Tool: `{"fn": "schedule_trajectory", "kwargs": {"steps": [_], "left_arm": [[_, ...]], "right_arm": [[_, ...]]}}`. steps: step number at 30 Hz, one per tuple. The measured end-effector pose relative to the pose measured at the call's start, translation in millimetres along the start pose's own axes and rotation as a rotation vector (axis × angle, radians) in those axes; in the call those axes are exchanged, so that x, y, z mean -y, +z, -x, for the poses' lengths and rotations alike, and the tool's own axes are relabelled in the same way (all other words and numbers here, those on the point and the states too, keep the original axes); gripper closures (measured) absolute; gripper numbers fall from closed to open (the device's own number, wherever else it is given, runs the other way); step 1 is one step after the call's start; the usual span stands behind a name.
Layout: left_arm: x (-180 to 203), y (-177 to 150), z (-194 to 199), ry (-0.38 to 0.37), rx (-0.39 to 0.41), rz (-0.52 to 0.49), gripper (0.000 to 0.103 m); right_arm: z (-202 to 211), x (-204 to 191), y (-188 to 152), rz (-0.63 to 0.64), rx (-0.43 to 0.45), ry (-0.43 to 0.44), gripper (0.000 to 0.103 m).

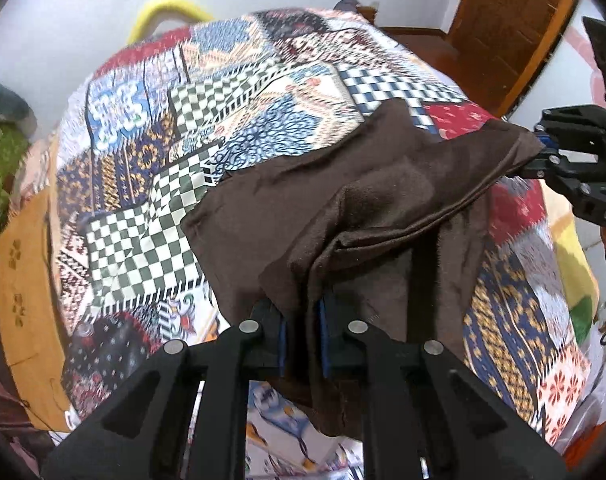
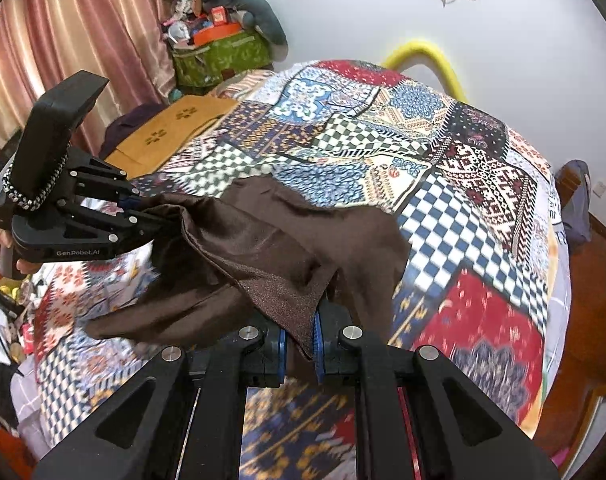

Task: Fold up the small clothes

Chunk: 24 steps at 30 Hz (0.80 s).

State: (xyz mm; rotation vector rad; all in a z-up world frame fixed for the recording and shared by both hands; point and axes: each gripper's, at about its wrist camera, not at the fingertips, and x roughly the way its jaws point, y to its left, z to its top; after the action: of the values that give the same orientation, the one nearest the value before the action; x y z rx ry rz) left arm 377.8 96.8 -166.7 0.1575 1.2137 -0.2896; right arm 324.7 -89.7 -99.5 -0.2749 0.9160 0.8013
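Note:
A dark brown garment (image 1: 343,208) hangs stretched between my two grippers over a bed with a patchwork cover (image 1: 175,128). My left gripper (image 1: 303,320) is shut on one corner of the cloth, which bunches between its blue pads. In the right wrist view my right gripper (image 2: 299,336) is shut on another corner of the brown garment (image 2: 287,240). The left gripper (image 2: 143,210) shows at that view's left, clamped on the cloth's far end. At the right edge of the left wrist view the right gripper (image 1: 543,156) pinches the cloth. The far part of the garment rests on the cover.
The patchwork cover (image 2: 443,208) fills the bed. An orange-brown board (image 1: 27,288) lies beside the bed. A yellow curved tube (image 2: 427,60) stands at the white wall. A green box (image 2: 223,58) piled with clutter sits by pink curtains (image 2: 75,24). A wooden door (image 1: 511,28) is in the corner.

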Motion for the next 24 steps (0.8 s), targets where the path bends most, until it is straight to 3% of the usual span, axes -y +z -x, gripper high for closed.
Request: {"fn": "schedule_trajectory", "kwargs": {"steps": [2,4,7,9,13,18,24], "left_arm": [[-13.4,8.3,-11.7,-0.003,-0.012,0.025,0.085],[-26.6,15.1,-19.9,0.010,-0.005,0.045,0.068],[-44.3,21.5,-19.6,0.085,0.041,0.061,0.055],[-53.6,22.9,-12.4,0.113,0.080,0.075,0.052],[-68.3,18.3,1.3,0.102,0.119,0.131,0.046],[-63.4,-4.1,3.5,0.056,0.107,0.161,0.043],[-48.6,-47.1,-14.9,-0.023,0.035,0.215,0.042]], "right_arm": [[-15.7,8.2,11.3,-0.009,-0.029,0.011,0.094],[-29.6,14.3,19.4,-0.018,-0.056,0.008,0.093],[-44.8,24.0,30.3,-0.032,-0.075,-0.001,0.089],[-47.4,31.9,36.1,-0.053,-0.052,-0.005,0.085],[-39.5,38.3,38.3,-0.077,0.027,-0.058,0.061],[-24.4,42.2,25.7,-0.110,0.055,-0.056,0.059],[-19.8,35.9,-17.2,-0.142,0.026,-0.050,0.059]]}}
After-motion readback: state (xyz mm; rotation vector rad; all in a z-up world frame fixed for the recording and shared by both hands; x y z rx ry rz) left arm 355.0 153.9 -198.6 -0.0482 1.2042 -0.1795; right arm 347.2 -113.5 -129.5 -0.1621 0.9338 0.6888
